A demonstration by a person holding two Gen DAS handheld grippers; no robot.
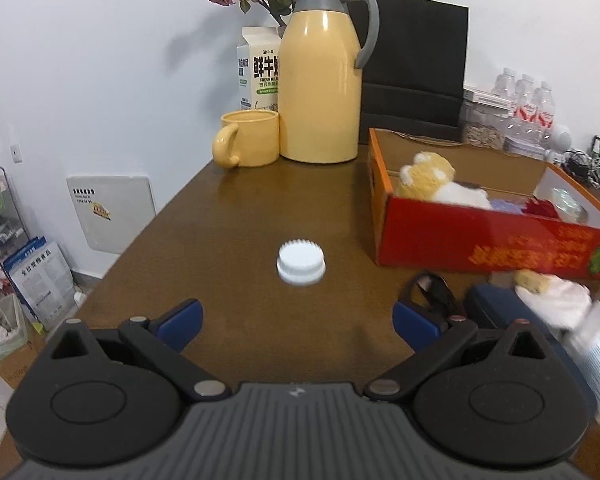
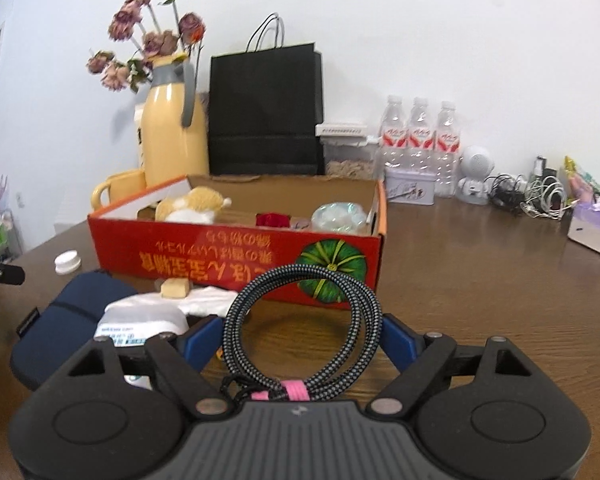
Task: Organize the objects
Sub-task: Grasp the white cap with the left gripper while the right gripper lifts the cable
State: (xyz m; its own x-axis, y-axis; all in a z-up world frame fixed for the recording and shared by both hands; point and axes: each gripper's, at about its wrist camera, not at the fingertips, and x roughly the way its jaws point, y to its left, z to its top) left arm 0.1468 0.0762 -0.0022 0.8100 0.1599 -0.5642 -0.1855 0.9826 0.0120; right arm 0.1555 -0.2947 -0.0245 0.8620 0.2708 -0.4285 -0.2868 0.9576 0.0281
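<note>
While the left gripper point(image 1: 298, 326) stands wide open over the brown table point(image 1: 236, 208) holding nothing, a white cap point(image 1: 301, 261) lies ahead of it. The right gripper point(image 2: 302, 334) squeezes a coiled cable point(image 2: 300, 320) near the red box point(image 2: 236, 256).

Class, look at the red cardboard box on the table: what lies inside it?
Inside the red box lie a plush toy, something red and a clear wrapped item. The near wall hides the box floor.
</note>
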